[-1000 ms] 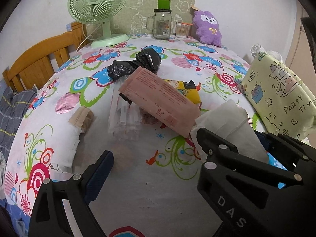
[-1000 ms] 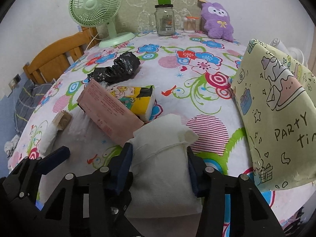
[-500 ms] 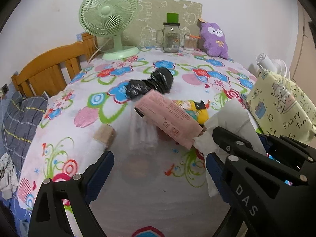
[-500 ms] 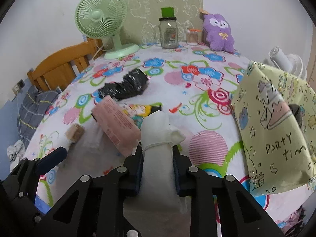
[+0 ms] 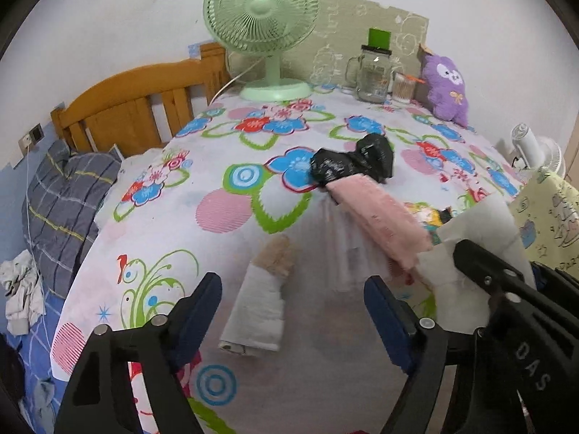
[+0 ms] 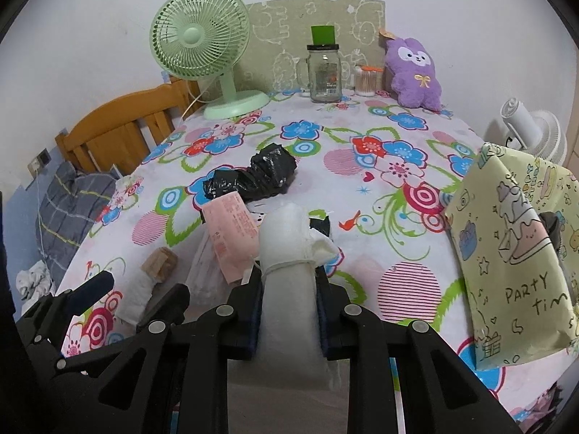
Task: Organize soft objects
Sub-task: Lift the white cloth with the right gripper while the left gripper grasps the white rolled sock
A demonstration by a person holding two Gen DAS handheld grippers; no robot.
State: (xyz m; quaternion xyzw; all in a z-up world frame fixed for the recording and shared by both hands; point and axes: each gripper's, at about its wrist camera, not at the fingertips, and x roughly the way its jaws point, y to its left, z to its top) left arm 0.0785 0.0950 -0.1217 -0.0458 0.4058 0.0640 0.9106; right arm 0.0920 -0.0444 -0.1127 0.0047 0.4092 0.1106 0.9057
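Note:
My right gripper (image 6: 287, 300) is shut on a white soft pouch (image 6: 286, 264) and holds it upright above the table; the pouch also shows in the left wrist view (image 5: 470, 249). My left gripper (image 5: 293, 307) is open and empty, above a rolled white cloth with a tan end (image 5: 260, 303). A pink packet (image 5: 376, 220), a clear plastic sleeve (image 5: 343, 249), a black plastic bag (image 5: 354, 161) and a yellow printed pack (image 5: 430, 215) lie in the middle. A yellow "party time" gift bag (image 6: 514, 253) stands at the right.
The table has a floral cloth (image 6: 398, 166). At the back stand a green fan (image 6: 202, 50), a glass jar (image 6: 324, 72), a cotton-swab tub (image 6: 367, 81) and a purple plush (image 6: 412, 72). A wooden headboard (image 5: 134, 108) and grey bedding (image 5: 65, 199) lie left.
The right gripper closed on the white pouch and lifted it upright. The left gripper moved left and back, and now sits over the rolled white cloth.

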